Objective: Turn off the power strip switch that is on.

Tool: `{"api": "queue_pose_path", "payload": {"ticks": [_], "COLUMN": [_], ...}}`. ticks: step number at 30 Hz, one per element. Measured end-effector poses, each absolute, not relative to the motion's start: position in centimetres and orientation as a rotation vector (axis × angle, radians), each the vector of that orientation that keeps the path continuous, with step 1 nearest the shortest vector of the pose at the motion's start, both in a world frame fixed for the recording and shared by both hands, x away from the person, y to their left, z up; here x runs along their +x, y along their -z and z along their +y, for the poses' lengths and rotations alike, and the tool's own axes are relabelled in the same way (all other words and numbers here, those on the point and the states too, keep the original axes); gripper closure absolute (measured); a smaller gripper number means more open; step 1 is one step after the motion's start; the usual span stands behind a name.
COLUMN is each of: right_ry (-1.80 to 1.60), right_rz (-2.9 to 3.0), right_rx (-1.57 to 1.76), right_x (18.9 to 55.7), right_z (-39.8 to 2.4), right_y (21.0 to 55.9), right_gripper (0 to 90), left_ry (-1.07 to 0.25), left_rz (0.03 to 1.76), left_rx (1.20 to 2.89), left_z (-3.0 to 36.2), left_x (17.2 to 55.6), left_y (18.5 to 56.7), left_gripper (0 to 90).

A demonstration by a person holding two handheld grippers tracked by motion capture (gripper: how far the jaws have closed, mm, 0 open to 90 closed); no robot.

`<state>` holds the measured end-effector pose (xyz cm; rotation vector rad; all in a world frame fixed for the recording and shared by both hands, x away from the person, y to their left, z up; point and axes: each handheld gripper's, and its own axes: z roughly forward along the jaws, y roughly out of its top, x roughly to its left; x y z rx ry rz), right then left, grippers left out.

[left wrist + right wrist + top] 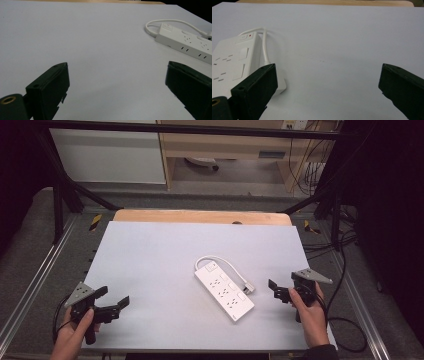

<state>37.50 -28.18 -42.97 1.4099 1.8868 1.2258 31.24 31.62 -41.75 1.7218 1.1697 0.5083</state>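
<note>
One white power strip (224, 291) w/ cord (226, 263), long axis far-left to near-right, switch end far. Sockets approx four, blurry. Two grippers, left gripper (113, 301) and right gripper (281, 288), both jaws apart, empty.

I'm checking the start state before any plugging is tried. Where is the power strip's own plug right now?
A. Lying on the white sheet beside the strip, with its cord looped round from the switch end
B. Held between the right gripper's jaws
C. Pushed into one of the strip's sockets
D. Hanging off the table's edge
A: the plug lies flat on the white sheet next to the power strip, and the cord curves back from the switch end; both grippers are open and apart from it.
</note>
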Motion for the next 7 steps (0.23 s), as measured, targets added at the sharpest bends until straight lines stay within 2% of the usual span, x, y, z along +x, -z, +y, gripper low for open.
{"api": "queue_pose_path", "payload": {"ticks": [7], "right_ry": [-1.156], "right_rz": [1.99], "right_rx": [1.388], "right_x": [37.6], "right_z": [-27.0], "right_y": [44.6], "right_gripper": [3.5], "left_ry": [-0.505], "left_rz": [1.163], "left_rx": [1.725], "left_z": [31.5], "left_x": [31.2], "left_y": [41.7], "left_gripper": [5.4]}}
